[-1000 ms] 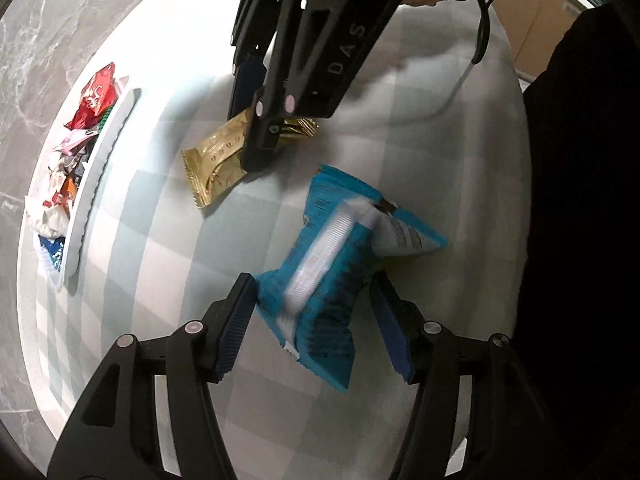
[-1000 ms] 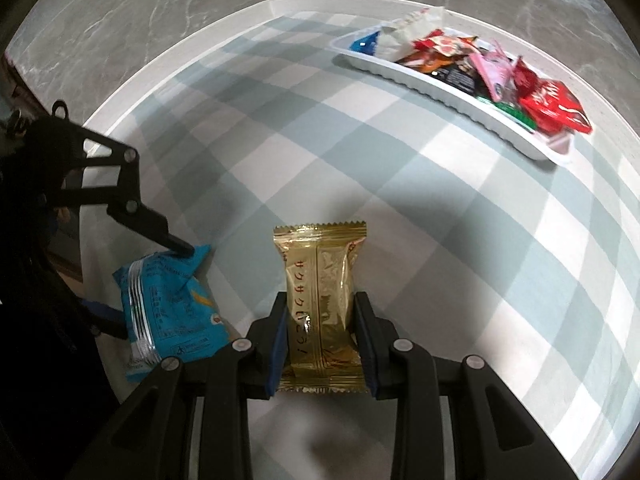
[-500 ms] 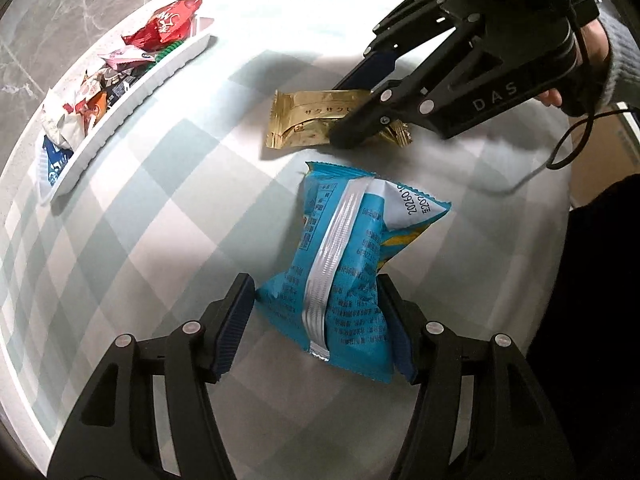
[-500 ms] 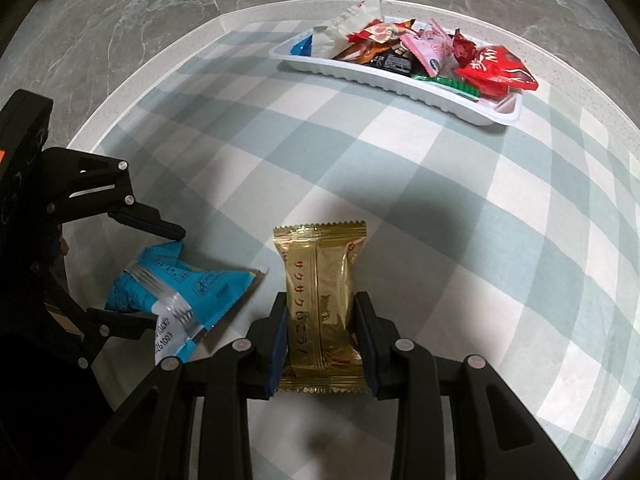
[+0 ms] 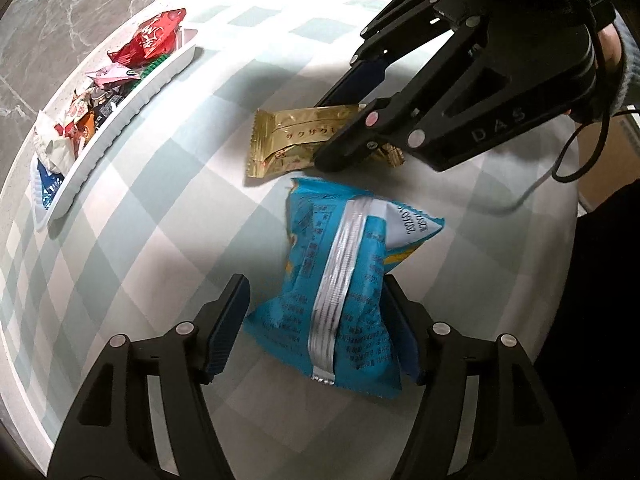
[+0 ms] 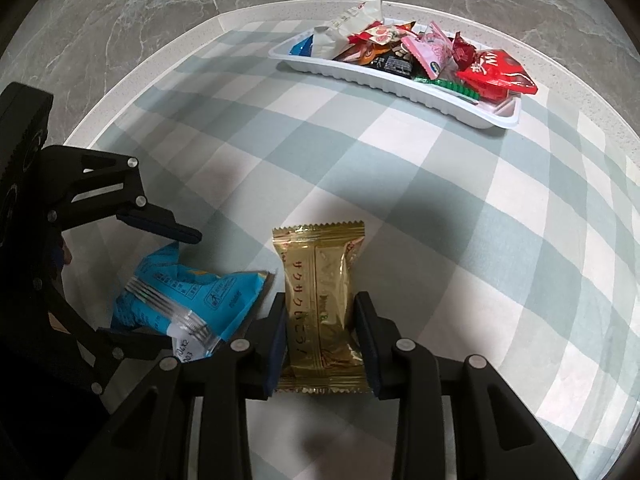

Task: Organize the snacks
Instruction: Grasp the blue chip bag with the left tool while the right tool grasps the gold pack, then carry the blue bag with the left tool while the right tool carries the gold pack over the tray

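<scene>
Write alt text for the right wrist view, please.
The right gripper is shut on a gold snack packet above a checked tablecloth. At left the left gripper straddles a blue snack bag; a white tray of mixed snacks sits beyond.

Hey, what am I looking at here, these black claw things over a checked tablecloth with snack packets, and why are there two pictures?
Each picture comes from a camera on a hand-held two-finger gripper, looking along its fingers. The left gripper stands open around a blue packet; only one finger seems to touch it. The right gripper is shut on a gold packet. Both packets are close together over the checked tablecloth. Further off, a white tray holds mixed snacks. Each camera also sees the other gripper.
</scene>
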### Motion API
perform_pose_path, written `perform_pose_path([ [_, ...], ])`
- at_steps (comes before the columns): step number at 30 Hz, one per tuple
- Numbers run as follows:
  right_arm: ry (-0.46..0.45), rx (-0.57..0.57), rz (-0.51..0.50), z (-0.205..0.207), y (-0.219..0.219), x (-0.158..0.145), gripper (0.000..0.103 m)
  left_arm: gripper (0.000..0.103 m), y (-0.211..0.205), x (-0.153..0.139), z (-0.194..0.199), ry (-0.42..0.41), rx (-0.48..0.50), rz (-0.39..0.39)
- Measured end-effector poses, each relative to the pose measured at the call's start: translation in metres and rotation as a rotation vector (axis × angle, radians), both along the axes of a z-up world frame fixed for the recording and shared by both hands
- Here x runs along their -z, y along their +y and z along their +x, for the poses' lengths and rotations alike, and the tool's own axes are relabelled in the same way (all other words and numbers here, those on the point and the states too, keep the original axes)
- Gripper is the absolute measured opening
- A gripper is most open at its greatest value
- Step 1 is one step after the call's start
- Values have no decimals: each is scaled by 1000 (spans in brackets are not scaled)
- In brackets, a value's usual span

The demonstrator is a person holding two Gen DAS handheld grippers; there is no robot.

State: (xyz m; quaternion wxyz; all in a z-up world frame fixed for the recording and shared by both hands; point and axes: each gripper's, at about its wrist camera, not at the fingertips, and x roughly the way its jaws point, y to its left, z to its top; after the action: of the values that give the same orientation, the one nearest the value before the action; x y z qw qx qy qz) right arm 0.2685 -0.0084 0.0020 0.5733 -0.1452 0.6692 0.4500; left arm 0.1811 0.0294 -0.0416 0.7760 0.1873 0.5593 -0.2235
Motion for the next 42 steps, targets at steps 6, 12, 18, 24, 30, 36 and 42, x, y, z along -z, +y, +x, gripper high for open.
perform_pose_path([
  [6, 31, 39, 13, 4, -5, 2, 34, 51, -2, 2, 6, 21, -21, -70],
  [12, 87, 116, 28, 11, -15, 4, 34, 41, 2, 0, 8, 13, -73, -125],
  [18, 134, 190, 44, 17, -25, 4, 34, 40, 6, -6, 3, 10, -117, -183],
  [24, 174, 255, 64, 23, -33, 2, 34, 40, 11, -12, 4, 5, -152, -220],
  [30, 199, 307, 83, 32, -39, 0, 34, 40, 22, -22, 2, -4, -202, -256],
  [36, 226, 371, 111, 46, -41, -1, 34, 40, 44, -34, 10, -17, -286, -306],
  [42, 233, 431, 138, 70, -37, -1, 34, 40, 74, -46, 29, -35, -401, -369],
])
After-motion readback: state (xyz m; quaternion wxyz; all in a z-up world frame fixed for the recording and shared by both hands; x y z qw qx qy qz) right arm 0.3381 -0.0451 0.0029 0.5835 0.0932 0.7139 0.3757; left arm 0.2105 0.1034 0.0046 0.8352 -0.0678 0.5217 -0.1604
